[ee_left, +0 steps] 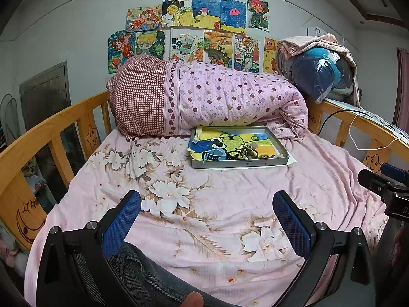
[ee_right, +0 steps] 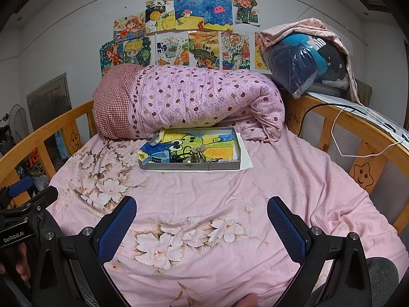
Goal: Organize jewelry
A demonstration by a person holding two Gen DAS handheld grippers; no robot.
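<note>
One "GenRobot.AI" label, left tongs (ee_right: 33, 194)

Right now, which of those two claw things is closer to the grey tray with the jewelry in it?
Hard to call; perhaps the right gripper, which faces the tray nearly head-on. From the left gripper, the tray sits ahead, slightly rightward. Both hover open, well short.

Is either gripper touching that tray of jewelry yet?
Apart. Both wrist views show bare pink sheet between each open gripper, left and right, and the tray.
</note>
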